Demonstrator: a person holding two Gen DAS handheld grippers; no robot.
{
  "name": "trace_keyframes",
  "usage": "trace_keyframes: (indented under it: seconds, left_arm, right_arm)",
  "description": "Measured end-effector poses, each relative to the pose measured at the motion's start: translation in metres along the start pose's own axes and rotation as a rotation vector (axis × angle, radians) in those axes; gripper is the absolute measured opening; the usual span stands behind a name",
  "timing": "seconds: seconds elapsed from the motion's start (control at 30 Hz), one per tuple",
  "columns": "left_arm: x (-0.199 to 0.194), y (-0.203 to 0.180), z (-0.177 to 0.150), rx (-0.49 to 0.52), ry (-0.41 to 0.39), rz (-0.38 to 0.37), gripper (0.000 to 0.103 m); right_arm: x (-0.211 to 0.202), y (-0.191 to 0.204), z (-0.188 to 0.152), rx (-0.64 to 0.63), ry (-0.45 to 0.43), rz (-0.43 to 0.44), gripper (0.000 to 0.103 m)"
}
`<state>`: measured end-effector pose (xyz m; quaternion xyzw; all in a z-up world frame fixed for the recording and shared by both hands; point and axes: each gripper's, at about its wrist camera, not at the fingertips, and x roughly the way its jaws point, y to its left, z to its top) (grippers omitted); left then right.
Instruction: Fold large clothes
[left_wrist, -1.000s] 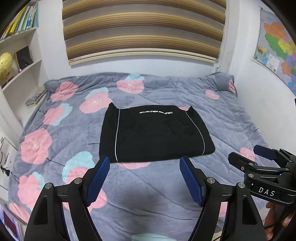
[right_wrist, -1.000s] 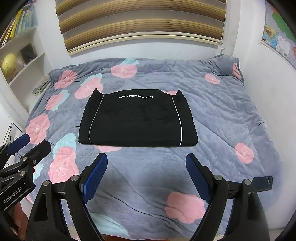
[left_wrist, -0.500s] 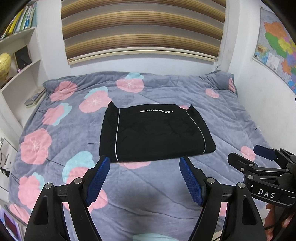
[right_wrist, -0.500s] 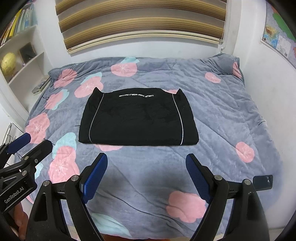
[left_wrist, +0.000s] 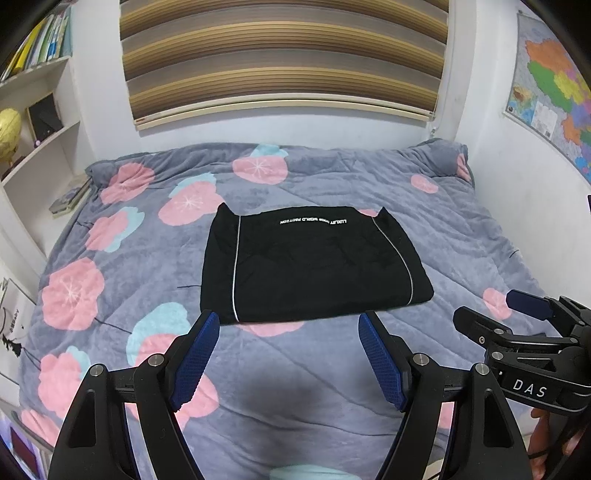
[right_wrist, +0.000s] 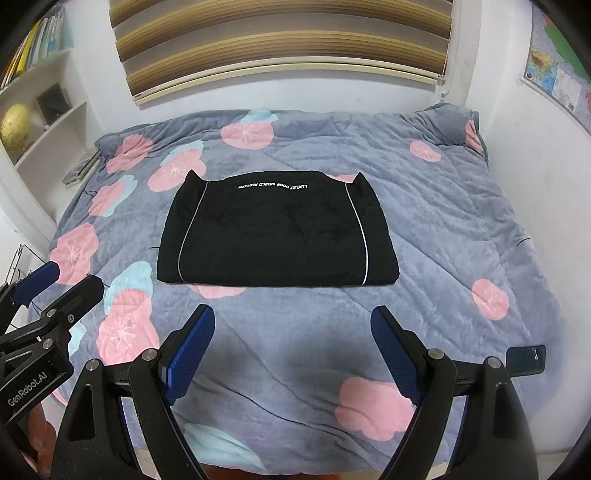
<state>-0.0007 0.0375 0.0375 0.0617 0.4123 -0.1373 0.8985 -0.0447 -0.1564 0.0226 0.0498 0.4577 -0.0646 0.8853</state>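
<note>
Black garment (left_wrist: 314, 266) lies folded flat at the centre of the floral quilt (left_wrist: 110, 288); left gripper (left_wrist: 288, 354) and right gripper (right_wrist: 291, 350) hover above the near edge, both spread wide, holding nothing; a phone (right_wrist: 524, 361) lies at the right edge.

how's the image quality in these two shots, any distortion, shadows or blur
Left wrist view: heavy fisheye bowing the blind and walls, dark corners, a soft shadow on the quilt between the left claw fingers. Right wrist view: same bowing, similar shadow by the right claw; black garment sharp.
</note>
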Motion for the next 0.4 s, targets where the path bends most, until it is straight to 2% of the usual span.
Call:
trace_keyframes:
  seconds: [0.2,0.33,0.4]
  left_arm:
    - [0.0001,0.0037,0.0011,0.019,-0.012,0.013,0.079]
    - [-0.0073,0.0045,0.0008,0.037,-0.076,0.059,0.079]
    - [-0.008,0.0056,0.0026,0.042,-0.08,0.058,0.079]
  right_arm:
    - [0.0013,0.0044,-0.0029,0.0,0.002,-0.001,0.088]
    - [0.0015,0.006,-0.0043,-0.002,0.006,-0.002,0.088]
    - [0.0014,0.0066,-0.005,-0.002,0.006,-0.002,0.088]
